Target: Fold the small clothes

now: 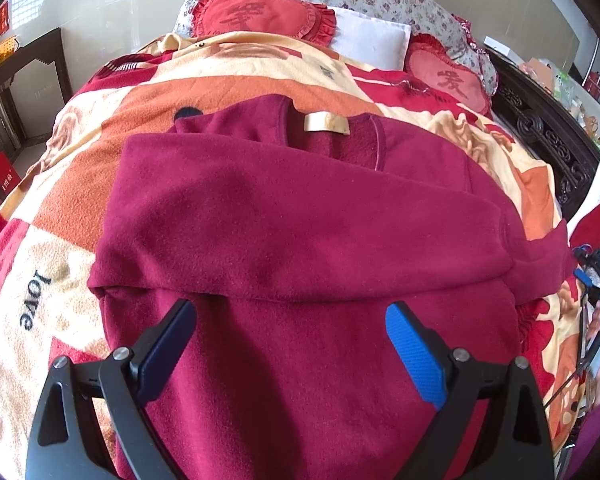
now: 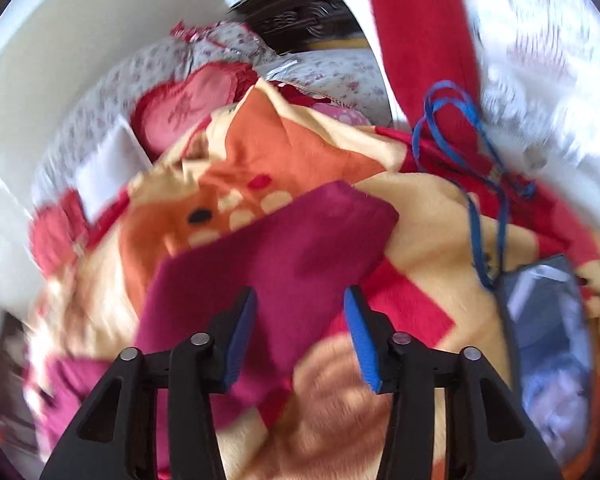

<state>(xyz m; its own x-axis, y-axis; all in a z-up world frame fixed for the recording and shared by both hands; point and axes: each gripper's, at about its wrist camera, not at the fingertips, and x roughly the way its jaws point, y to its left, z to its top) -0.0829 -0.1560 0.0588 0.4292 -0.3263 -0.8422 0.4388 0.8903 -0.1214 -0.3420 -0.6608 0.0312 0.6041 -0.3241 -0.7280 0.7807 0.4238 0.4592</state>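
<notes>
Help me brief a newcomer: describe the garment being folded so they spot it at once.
On the bed's orange, cream and red blanket lies a maroon fleece top, one sleeve folded across its front. Unlike the red heart cushions behind, it has a pale neck label.

Sweater (image 1: 300,240) spread flat on blanket (image 1: 80,152) across bed (image 1: 548,136), one sleeve (image 1: 340,216) folded across chest, collar label (image 1: 326,123) toward far end. Beyond collar, heart cushion (image 1: 260,12) at left, pillow (image 1: 370,38) in middle, second heart cushion (image 1: 446,78) at right. Left gripper (image 1: 292,334) above near hem, nothing between wide jaws. Right gripper (image 2: 300,320) over sleeve end, with pouch (image 2: 548,320) on blanket at right.
</notes>
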